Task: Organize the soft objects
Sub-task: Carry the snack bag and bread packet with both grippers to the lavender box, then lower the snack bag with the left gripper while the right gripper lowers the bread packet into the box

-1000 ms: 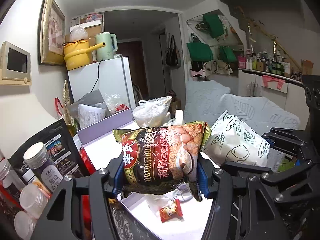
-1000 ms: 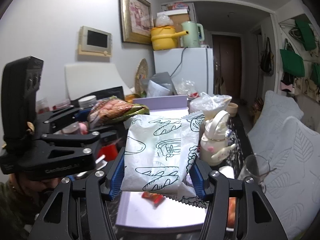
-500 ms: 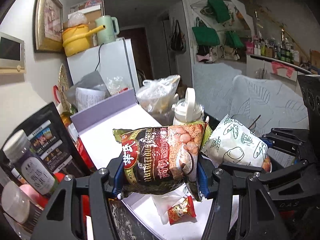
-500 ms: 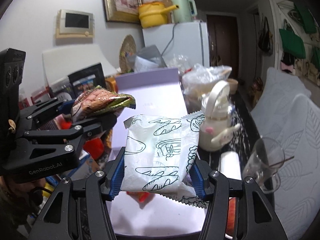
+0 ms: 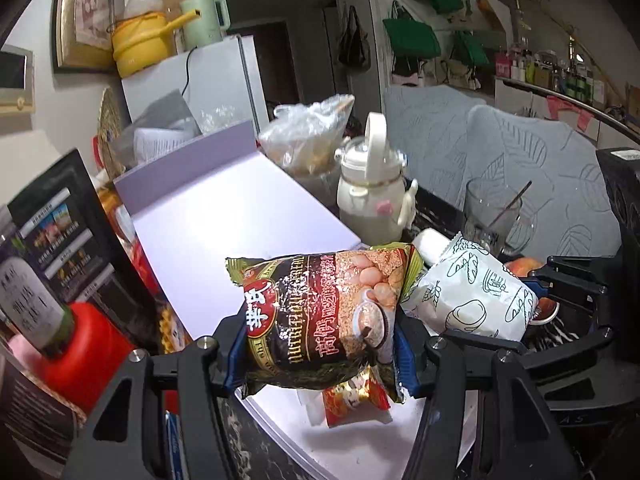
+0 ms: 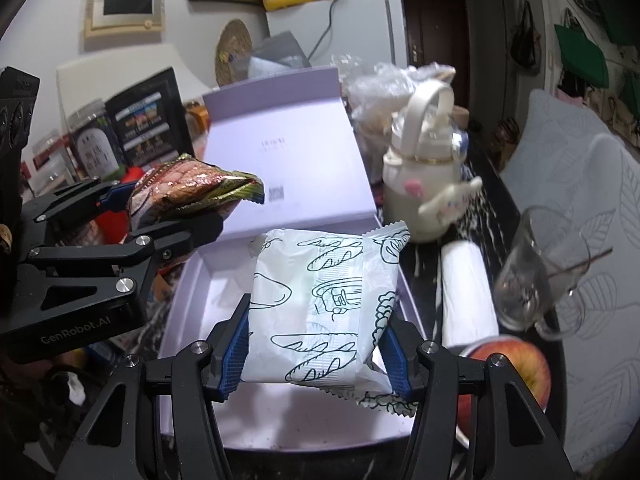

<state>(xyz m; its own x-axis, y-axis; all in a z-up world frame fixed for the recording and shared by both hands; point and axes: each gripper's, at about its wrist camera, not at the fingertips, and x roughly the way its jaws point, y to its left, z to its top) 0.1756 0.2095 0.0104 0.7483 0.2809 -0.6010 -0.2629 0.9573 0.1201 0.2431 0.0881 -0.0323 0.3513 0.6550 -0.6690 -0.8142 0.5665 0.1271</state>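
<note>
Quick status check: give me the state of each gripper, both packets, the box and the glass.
Left gripper: shut on dark snack packet.
Right gripper: shut on white bread packet.
Lilac box: open, lid up.
Small red packet: lying in box.
Glass: upright, stick inside.

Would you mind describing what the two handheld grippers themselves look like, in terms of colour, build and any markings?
Both are alike: the left gripper and the right gripper have matte black angular frames with triangular cut-outs and silver round bolt heads. Each finger carries a blue ribbed pad. Seen from the right wrist camera, the left gripper's body bears pale "GenRobot.AI" lettering. No cables or sleeves show.
</note>
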